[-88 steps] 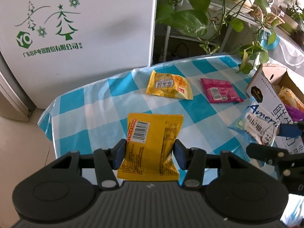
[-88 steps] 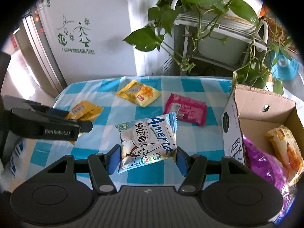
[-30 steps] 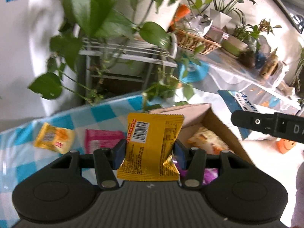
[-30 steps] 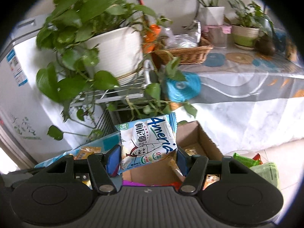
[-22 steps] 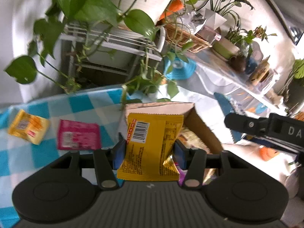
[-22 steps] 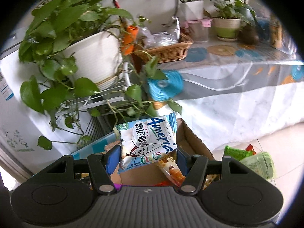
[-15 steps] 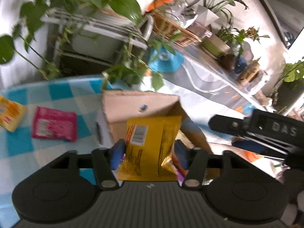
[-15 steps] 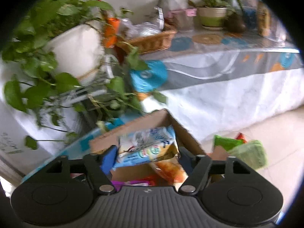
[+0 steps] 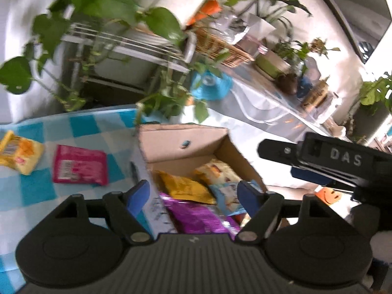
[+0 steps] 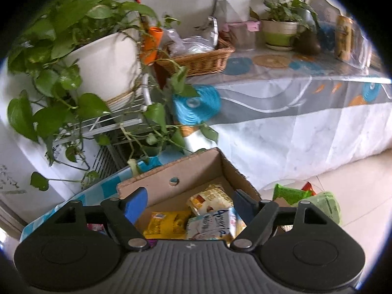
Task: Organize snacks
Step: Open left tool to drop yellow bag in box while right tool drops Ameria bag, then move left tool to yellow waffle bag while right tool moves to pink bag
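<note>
Left tool above cardboard box, jaws opening, nothing between them. Right tool likewise above box, jaws opening, nothing pinched. Yellow snack packet and white-blue packet lie inside box beside purple packet. Pink packet and yellow-orange packet lie on blue-checked surface, left of box.

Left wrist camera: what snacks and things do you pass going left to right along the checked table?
Yellow packet → pink packet → cardboard box with snacks inside.
</note>
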Available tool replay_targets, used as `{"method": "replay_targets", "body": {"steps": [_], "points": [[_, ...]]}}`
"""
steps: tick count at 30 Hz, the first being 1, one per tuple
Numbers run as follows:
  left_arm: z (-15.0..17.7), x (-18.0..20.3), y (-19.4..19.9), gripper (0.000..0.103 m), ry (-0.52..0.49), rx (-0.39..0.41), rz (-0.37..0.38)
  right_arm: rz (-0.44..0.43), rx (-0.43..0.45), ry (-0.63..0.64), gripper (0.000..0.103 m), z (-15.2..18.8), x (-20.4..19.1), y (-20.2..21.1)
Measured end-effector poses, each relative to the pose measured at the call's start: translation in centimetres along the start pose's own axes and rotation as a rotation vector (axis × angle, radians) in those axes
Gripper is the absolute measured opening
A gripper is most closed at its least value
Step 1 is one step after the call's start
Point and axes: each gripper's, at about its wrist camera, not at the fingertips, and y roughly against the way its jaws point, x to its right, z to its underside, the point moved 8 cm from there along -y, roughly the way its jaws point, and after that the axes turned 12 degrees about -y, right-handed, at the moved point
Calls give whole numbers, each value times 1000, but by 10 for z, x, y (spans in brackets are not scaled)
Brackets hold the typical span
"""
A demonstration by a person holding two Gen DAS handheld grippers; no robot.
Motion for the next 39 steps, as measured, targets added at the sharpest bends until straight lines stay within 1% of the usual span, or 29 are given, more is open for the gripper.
{"method": "replay_targets", "body": {"steps": [4, 13, 15, 19, 23, 28, 30, 35, 39], "points": [[0, -29, 14, 78, 33, -2, -70, -37, -2, 32, 83, 4, -14, -1], [-4, -99, 49, 78, 56, -4, -284, -136, -11, 123, 84, 18, -55, -3], [-6, -116, 54, 79, 74, -2, -319, -157, -16, 143, 84, 22, -64, -4], [-7, -149, 62, 81, 90, 6, -403, -195, -28, 186, 84, 31, -81, -9], [-1, -180, 56, 81, 111, -9, -491, -221, -45, 231, 84, 43, -98, -13], [11, -206, 38, 81, 173, -47, -523, -247, -81, 282, 84, 60, -118, -26], [13, -216, 30, 81, 199, -57, -536, -252, -93, 307, 81, 67, -126, -33], [11, -231, 13, 81, 219, -60, -558, -259, -106, 391, 77, 85, -145, -51], [11, -243, -2, 81, 245, -67, -570, -243, -132, 388, 73, 97, -151, -74]]}}
